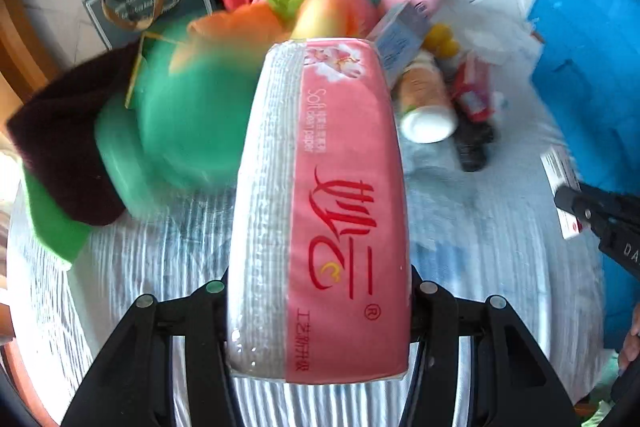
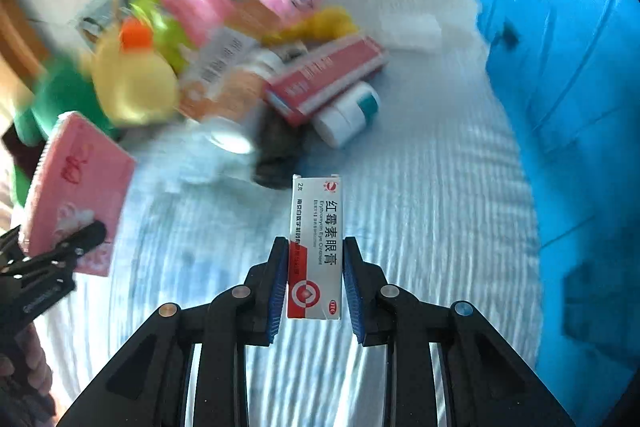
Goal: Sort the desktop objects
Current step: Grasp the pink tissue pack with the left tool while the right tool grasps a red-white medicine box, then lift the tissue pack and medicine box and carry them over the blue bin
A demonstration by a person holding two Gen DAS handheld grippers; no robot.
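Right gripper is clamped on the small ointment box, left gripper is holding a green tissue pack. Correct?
Not quite: the tissue pack in the left gripper is pink and white, not green, as the left wrist view shows. The right gripper does clamp the small ointment box.

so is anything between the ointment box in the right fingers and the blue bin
Nothing visible. The small white-and-red ointment box is clamped in the right gripper, and only bare striped white cloth lies between it and the blue plastic bin. The cluttered pile sits off to the other side.
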